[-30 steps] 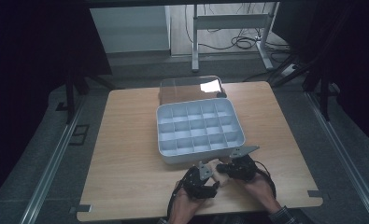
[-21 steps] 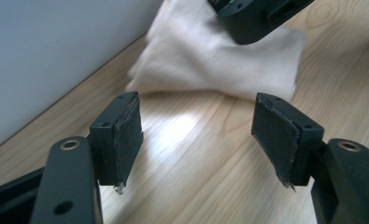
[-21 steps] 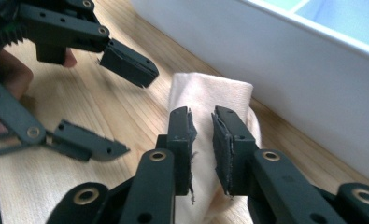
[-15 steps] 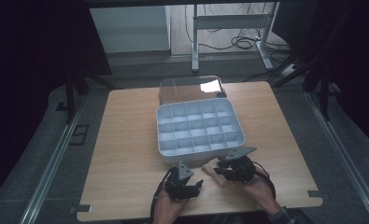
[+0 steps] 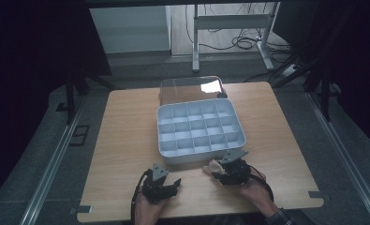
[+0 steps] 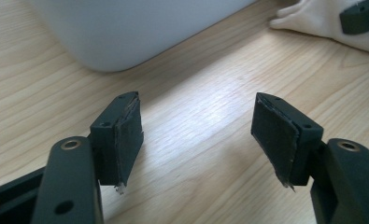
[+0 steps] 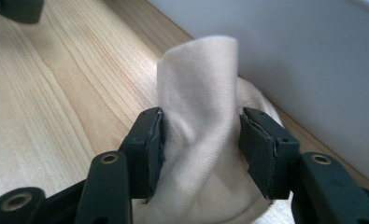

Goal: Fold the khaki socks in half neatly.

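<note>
I have the right gripper [image 5: 218, 171] down at the near edge of the table [image 5: 126, 140], just in front of the near wall of the pale compartment box [image 5: 200, 126], and the cream cloth [image 7: 198, 140] sits right in it. In the right gripper view the cloth stands up as a soft fold between my two black jaws, rising above their tips, with the box wall close behind it. The jaws have just been opening; they now stand about halfway apart, the left pad still against the fabric and the right pad at its edge, so I read the grip as let go and the cloth resting on the wood by its own bulk. From above, the cloth pokes out at the gripper's left, close to the box's near side. My left gripper [image 5: 167, 184] lies farther left on the bare wood, well apart from the cloth, jaws wide with nothing between them; its own view has the cloth at the far right.
</note>
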A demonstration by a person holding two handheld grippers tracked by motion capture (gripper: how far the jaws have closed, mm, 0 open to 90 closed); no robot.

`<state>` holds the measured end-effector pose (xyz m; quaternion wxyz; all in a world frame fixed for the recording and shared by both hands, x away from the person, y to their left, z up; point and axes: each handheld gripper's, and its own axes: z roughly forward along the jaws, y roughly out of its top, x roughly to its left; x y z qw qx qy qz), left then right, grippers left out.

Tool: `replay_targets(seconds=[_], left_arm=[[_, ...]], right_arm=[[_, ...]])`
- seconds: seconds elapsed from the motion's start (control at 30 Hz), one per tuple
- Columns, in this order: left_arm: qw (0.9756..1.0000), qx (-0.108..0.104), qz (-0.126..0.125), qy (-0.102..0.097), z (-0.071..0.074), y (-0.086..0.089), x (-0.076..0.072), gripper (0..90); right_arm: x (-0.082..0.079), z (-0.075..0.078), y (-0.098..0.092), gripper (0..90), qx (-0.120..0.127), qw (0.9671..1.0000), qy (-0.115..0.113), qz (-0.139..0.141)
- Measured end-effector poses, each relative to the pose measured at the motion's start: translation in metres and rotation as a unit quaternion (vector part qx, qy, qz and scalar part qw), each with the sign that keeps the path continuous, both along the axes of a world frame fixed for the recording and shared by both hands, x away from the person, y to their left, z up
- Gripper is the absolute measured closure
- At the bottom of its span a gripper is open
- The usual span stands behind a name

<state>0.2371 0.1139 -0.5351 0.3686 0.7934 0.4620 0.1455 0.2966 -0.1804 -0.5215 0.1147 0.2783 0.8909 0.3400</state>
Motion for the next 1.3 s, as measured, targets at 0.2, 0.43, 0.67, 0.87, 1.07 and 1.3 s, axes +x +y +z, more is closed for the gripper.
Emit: replay_targets(seconds=[0.2, 0.43, 0.67, 0.87, 1.07, 1.3], left_arm=[[0.9999, -0.003, 0.009, 0.004, -0.003, 0.007, 0.0, 34.0], [0.9999, -0.001, 0.01, 0.008, -0.006, 0.008, 0.002, 34.7], [0.9999, -0.002, 0.009, 0.006, -0.006, 0.009, 0.002, 35.0], [0.9999, -0.001, 0.009, 0.005, -0.006, 0.009, 0.001, 35.1], [1.0, 0.001, 0.009, 0.003, -0.007, 0.008, 0.001, 35.3], [0.9999, 0.0, 0.01, 0.003, -0.006, 0.008, 0.001, 36.1]], right_arm=[[0.001, 0.006, -0.005, 47.7, 0.013, 0.9999, -0.002, -0.007], [0.004, 0.018, -0.016, 40.1, 0.026, 0.9995, -0.004, -0.019], [0.019, 0.005, -0.021, 29.1, 0.036, 0.9971, 0.058, -0.033], [0.027, -0.005, -0.02, 29.4, 0.042, 0.9947, 0.087, -0.035], [0.029, -0.003, -0.019, 45.6, 0.046, 0.9941, 0.092, -0.032], [0.024, 0.006, -0.017, 72.5, 0.032, 0.9961, 0.082, -0.01]])
